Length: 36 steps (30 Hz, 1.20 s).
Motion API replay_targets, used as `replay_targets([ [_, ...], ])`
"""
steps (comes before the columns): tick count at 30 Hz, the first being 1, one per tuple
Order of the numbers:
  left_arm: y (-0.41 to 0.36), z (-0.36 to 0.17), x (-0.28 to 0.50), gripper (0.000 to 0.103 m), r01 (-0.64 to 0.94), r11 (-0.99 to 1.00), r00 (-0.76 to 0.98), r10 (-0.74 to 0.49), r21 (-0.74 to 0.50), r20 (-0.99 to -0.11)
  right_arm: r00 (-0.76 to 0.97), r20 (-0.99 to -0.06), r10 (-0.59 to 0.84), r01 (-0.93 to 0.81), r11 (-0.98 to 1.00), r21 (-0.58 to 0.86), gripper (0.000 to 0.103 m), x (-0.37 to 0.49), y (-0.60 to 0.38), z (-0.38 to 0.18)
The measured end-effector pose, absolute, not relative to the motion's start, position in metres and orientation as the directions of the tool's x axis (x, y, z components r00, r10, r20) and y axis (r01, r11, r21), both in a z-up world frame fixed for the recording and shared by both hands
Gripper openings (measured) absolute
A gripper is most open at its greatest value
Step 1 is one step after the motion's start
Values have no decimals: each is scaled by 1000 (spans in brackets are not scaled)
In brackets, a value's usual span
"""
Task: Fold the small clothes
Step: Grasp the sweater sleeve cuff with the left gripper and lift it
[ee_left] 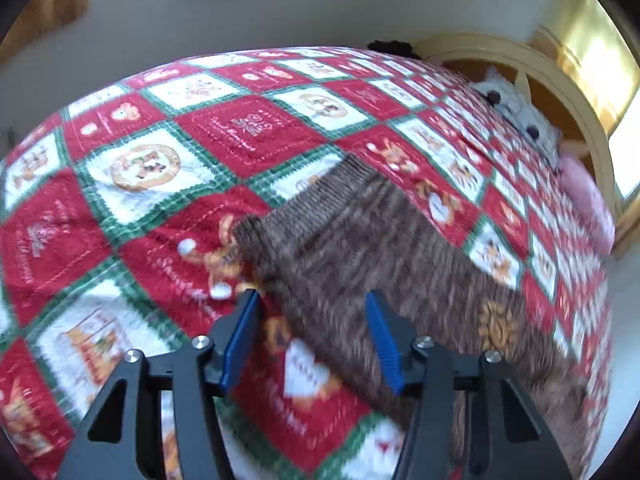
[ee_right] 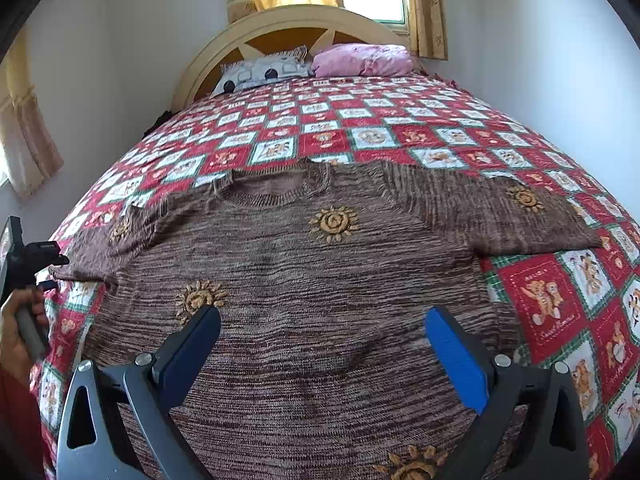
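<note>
The brown sweater (ee_right: 320, 280) lies flat, face up, on the quilted bed (ee_right: 400, 128), both sleeves spread wide, apparently laid out ready for folding. The left tongs (ee_left: 312, 320) hang wide open over the left sleeve's near edge, gripping nothing. The right tongs (ee_right: 320, 344) hover wide open and empty above the sweater's body.

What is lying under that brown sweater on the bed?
The sweater lies flat on a red, white and green patchwork quilt. The quilt shows all around it; anything directly beneath the knit is covered.
</note>
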<state>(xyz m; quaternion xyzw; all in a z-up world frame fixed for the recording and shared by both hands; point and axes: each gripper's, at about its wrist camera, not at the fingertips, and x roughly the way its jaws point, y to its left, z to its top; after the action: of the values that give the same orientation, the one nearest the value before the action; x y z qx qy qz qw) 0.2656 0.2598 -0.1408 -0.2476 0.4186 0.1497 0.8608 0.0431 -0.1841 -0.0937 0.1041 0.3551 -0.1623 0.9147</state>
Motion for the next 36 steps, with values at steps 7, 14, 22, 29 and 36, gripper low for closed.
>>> replay_targets([
  [7, 253, -142, 282, 39, -428, 860, 643, 72, -279, -763, 673, -707, -218, 377, 923, 75, 102, 50, -186, -103],
  [14, 276, -132, 291, 6, -379, 855, 686, 3, -353, -728, 664, -714, -221, 409, 907, 100, 102, 46, -196, -104],
  [22, 185, -57, 279, 6, -148, 955, 809, -33, -258, -587, 659, -718, -226, 453, 881, 139, 102, 37, -214, -105],
  [29, 11, -37, 226, 6, 272, 958, 815, -282, -96, -506, 645, -728, -234, 499, 850, 169, 102, 27, -233, -110],
  [36, -70, -100, 190, 17, 432, 901, 696, -314, 28, -646, 643, -731, -228, 502, 847, 178, 102, 22, -239, -110],
])
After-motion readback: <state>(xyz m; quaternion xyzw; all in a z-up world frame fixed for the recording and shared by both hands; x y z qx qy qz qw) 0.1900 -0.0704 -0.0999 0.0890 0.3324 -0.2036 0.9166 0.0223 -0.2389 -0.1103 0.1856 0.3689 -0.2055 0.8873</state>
